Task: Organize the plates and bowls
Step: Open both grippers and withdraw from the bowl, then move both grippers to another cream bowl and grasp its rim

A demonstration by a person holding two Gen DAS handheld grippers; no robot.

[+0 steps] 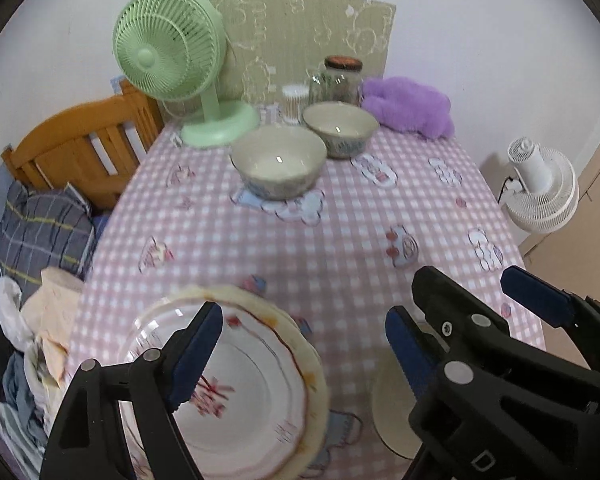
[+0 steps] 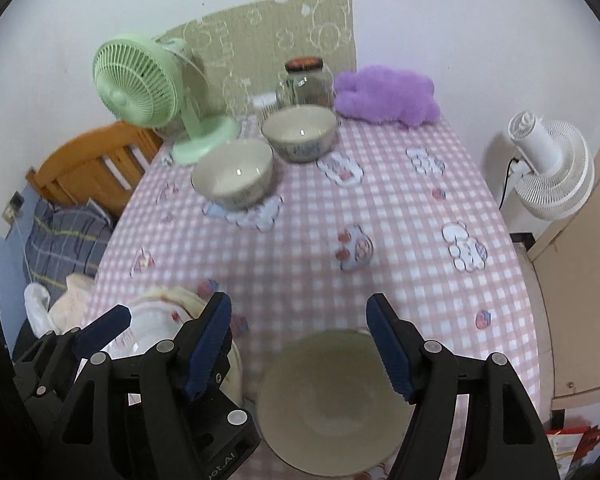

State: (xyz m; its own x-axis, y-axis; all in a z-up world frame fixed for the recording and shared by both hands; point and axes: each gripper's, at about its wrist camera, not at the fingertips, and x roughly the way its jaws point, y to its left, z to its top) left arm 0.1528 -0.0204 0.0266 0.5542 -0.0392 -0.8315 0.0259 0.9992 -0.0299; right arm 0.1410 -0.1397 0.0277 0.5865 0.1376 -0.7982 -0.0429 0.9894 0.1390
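Three bowls sit on the surface (image 2: 400, 216): two far bowls (image 2: 233, 173) (image 2: 299, 133) by the green fan (image 2: 140, 80), one near bowl (image 2: 332, 400) below the gaping right tongs (image 2: 298, 344). Stacked plates (image 1: 244, 392) lie at the left edge under the left tongs (image 1: 304, 344), also apart. The middle is bare.

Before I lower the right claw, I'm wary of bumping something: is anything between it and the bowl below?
Nothing visible: the open right claw hangs above the near bowl. The left claw is beside it, over the plates.
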